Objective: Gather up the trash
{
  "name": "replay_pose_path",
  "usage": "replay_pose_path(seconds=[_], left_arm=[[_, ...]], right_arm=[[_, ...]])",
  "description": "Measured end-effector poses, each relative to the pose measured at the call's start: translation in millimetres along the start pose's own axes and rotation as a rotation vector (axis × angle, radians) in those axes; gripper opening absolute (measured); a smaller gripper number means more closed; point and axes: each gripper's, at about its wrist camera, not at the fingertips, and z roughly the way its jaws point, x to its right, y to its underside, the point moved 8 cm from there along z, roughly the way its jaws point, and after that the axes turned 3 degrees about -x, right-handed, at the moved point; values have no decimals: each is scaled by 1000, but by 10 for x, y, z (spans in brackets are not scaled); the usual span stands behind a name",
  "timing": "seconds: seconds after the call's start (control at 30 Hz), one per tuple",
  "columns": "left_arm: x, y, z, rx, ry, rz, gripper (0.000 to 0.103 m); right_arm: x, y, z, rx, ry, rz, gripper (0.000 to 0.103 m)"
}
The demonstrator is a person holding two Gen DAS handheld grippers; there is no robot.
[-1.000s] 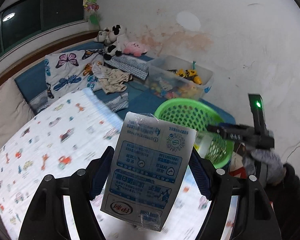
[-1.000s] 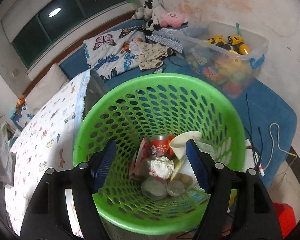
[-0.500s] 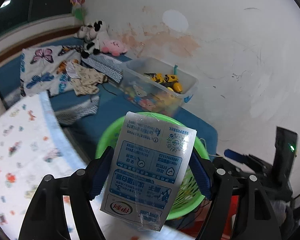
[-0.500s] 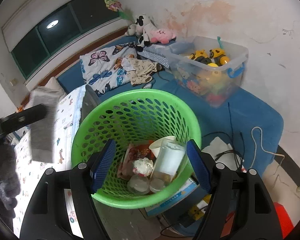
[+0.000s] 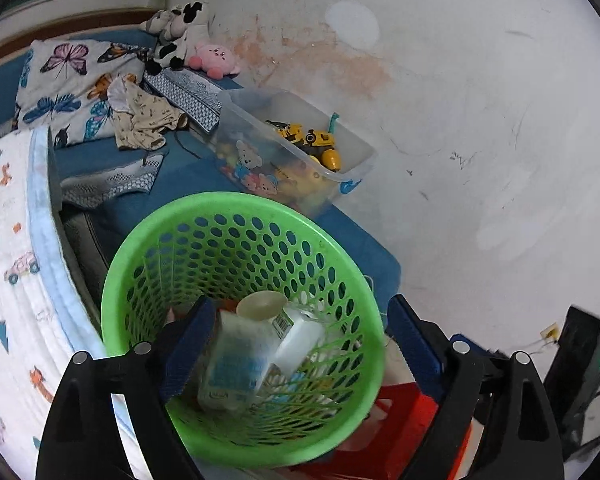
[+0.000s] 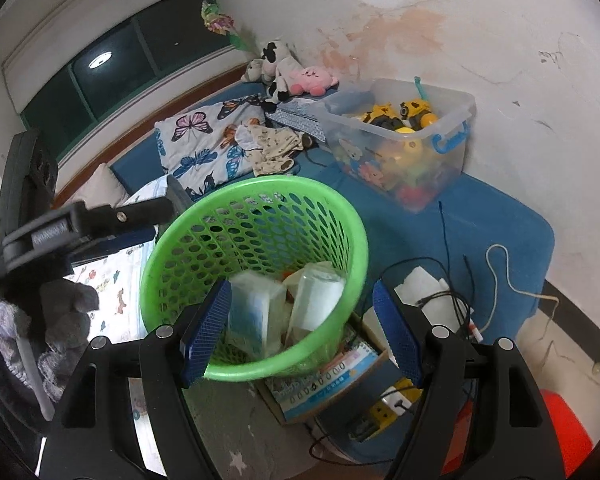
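A green perforated trash basket (image 5: 148,256) stands by the bed; it also shows in the right wrist view (image 6: 332,208). A blue-and-white milk carton (image 5: 236,364) lies blurred inside it among other trash, seen too in the right wrist view (image 6: 252,312). A white cup (image 5: 260,306) and a white box (image 5: 300,340) lie beside it. My left gripper (image 5: 300,344) is open and empty right above the basket. My right gripper (image 6: 302,328) is open and empty over the basket's near rim.
A bed with a cartoon-print sheet (image 5: 8,264) lies left of the basket. A clear bin of toys (image 6: 400,136) sits on a blue mat (image 6: 500,216) by the wall. Cables (image 6: 452,280), a printed box (image 6: 332,376) and a red object (image 5: 384,432) lie around the basket.
My left gripper moved over the basket, opened and let go of the milk carton, which has dropped into the basket. My right gripper has drawn back from the basket.
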Motion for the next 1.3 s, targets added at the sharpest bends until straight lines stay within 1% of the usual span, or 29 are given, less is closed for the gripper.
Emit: replay_pose_path(seconds=[0.07,0.2,0.33,0.43,0.5,0.57,0.6,0.67,0.73,0.83,0.93,1.0,1.17,1.23,1.3], left_arm=[[-3,4,-125,19,-10,12,85],[-24,-23,-511,80,-60,47,85],[-122,-13,-889,126,-110,53,85],[-237,64,-1174,155,-145,44,87],[-340,146,-1348,168,-184,40,88],[-425,236,-1498,178,-196,31,89],[-483,296,-1581,180,-221,27,90],[-555,399,-1694,184,-238,25,90],[-660,515,-1847,189,-288,26,90],[-813,677,-2058,192,-312,5,91],[-956,816,-2280,217,-357,-12,93],[-1059,937,-2440,234,-385,-30,93],[-1275,1229,-2719,242,-449,-62,93],[-1372,1333,-2820,250,-485,-72,94],[-1472,1448,-2925,260,-531,-82,94]], right_arm=[[-7,32,-19,-1,-7,4,73],[-99,94,-70,-1,-35,9,73],[-315,183,-106,-10,-56,-26,74],[-522,266,-114,-20,-66,-71,76],[-654,321,-131,-22,-82,-92,76],[-835,379,-147,-28,-100,-122,76],[-890,403,-156,-27,-104,-132,76],[-1045,453,-179,-28,-113,-157,79],[-1220,516,-191,-34,-125,-182,81],[-1460,622,-190,-50,-129,-233,82],[-1703,736,-175,-72,-147,-267,84],[-1839,800,-161,-81,-145,-287,84],[-2092,901,-169,-96,-156,-304,87],[-2188,928,-192,-90,-144,-321,89],[-2269,970,-212,-95,-146,-332,90]])
